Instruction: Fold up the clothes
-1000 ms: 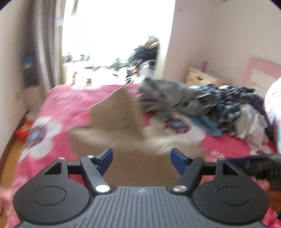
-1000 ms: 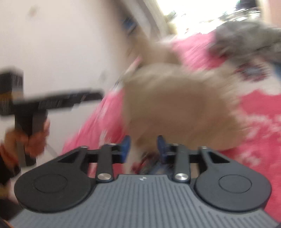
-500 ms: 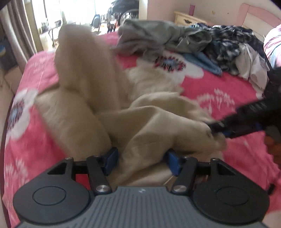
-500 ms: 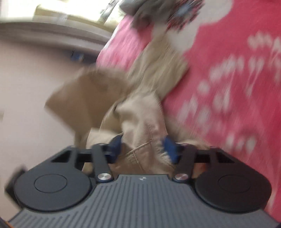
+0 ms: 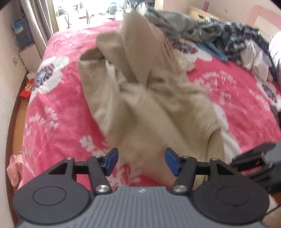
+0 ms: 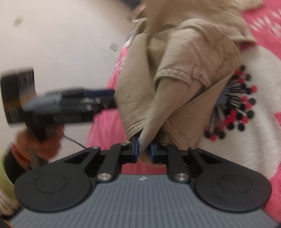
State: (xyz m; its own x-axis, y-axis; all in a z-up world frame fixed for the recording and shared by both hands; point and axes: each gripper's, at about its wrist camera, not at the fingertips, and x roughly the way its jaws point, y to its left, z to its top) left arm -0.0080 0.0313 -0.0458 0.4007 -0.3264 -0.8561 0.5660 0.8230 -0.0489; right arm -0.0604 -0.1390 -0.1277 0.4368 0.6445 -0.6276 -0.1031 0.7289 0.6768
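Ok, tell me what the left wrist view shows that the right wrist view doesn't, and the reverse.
Only the left wrist view: the pile of unfolded clothes at the far side of the bed, the window, and the left gripper with nothing pressed between its pads.

Only the right wrist view: the right gripper, jaws closing, with a fold of fabric between them, and the hand holding the other gripper.

Both: the beige trousers on the pink floral blanket.

- Right gripper [image 6: 144, 149] was closing on a fold of tan trousers [image 6: 177, 73].
- Trousers lay over a pink blanket [image 6: 260, 143].
- Left gripper [image 6: 107, 98] stood beside them.
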